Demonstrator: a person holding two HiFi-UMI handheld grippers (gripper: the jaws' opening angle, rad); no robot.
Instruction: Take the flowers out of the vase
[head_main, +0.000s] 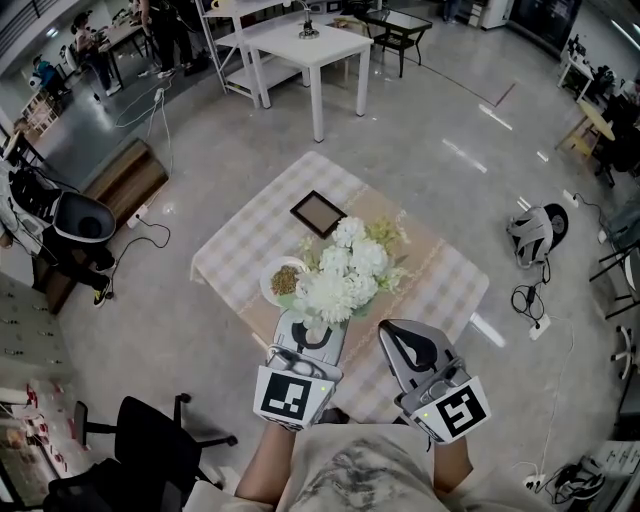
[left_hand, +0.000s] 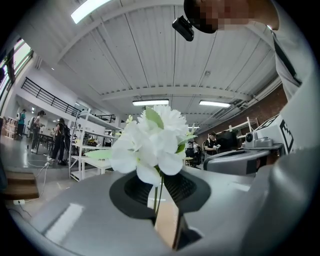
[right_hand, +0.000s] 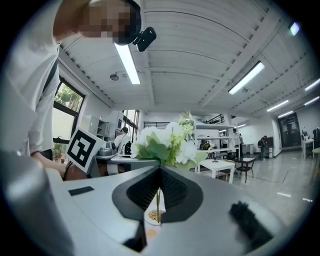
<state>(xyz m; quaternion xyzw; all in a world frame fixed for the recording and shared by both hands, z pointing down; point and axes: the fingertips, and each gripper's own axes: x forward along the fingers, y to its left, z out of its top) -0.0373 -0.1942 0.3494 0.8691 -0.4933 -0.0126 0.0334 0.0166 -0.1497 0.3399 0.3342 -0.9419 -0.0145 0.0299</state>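
Observation:
A bunch of white flowers (head_main: 340, 272) with green leaves stands over the checked table (head_main: 240, 240), just ahead of both grippers. My left gripper (head_main: 314, 326) points level, shut on the thin green stem (left_hand: 158, 196) of a white bloom (left_hand: 150, 145) that rises right above its jaws. My right gripper (head_main: 396, 332) also points level, its jaws closed to a narrow slit with a green stem (right_hand: 158, 202) in it. Above that slit spread white blooms and green sprigs (right_hand: 167, 142). No vase shows in any view; the blooms and grippers hide what is beneath.
On the table lie a dark picture frame (head_main: 318, 212) and a white plate (head_main: 272, 272) with brown bits, close left of the flowers. A black office chair (head_main: 150, 440) stands near left, a white table (head_main: 305, 45) farther off, cables and gear (head_main: 535, 235) on the floor at right.

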